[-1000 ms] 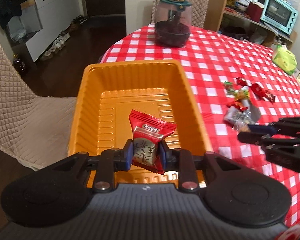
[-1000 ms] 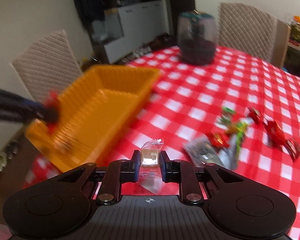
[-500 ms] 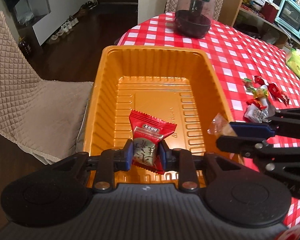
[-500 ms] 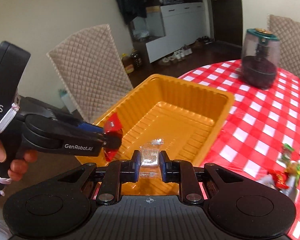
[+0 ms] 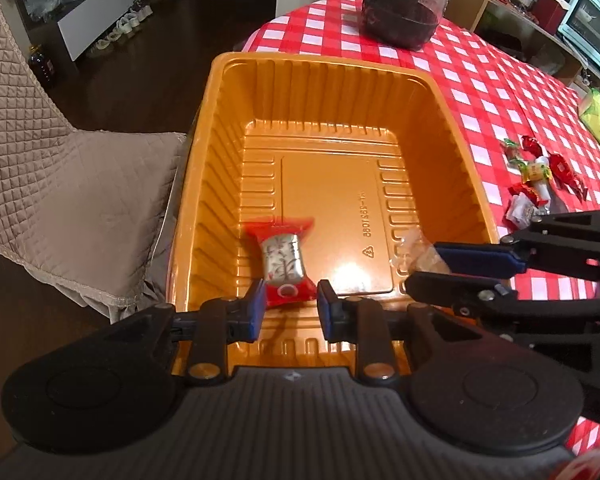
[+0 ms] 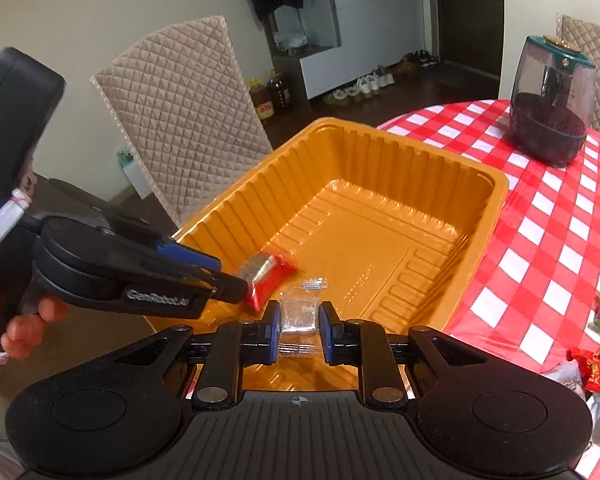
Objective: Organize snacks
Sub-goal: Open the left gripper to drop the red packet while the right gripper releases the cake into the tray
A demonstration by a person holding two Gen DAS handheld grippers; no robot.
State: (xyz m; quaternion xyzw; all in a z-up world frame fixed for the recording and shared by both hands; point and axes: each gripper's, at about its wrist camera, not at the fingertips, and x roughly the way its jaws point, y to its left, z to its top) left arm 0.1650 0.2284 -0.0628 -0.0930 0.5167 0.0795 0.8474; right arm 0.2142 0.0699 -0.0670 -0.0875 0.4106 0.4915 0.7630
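An orange plastic tray [image 5: 452, 128] sits at the edge of the red-checked table; it also shows in the right wrist view [image 6: 380, 140]. My left gripper [image 5: 291, 306] is open over the tray's near end. A red-wrapped snack [image 5: 282, 260] is blurred just beyond its pads, free of them, down in the tray; it also shows in the right wrist view [image 6: 266, 276]. My right gripper [image 6: 299, 326] has its jaws slightly apart with a clear-wrapped snack [image 6: 298, 314] between the pads; whether it grips is unclear. It shows from the side in the left wrist view [image 5: 424, 268], above the tray's right rim.
Several loose wrapped snacks [image 5: 540, 176] lie on the tablecloth right of the tray. A dark lidded jar [image 5: 400, 16] stands at the table's far side. A quilted chair [image 5: 60, 184] stands left of the tray, beyond the table edge.
My left gripper has opened and the red snack has dropped out of it into the tray. My right gripper has spread its jaws a little around the clear snack, close beside the left one.
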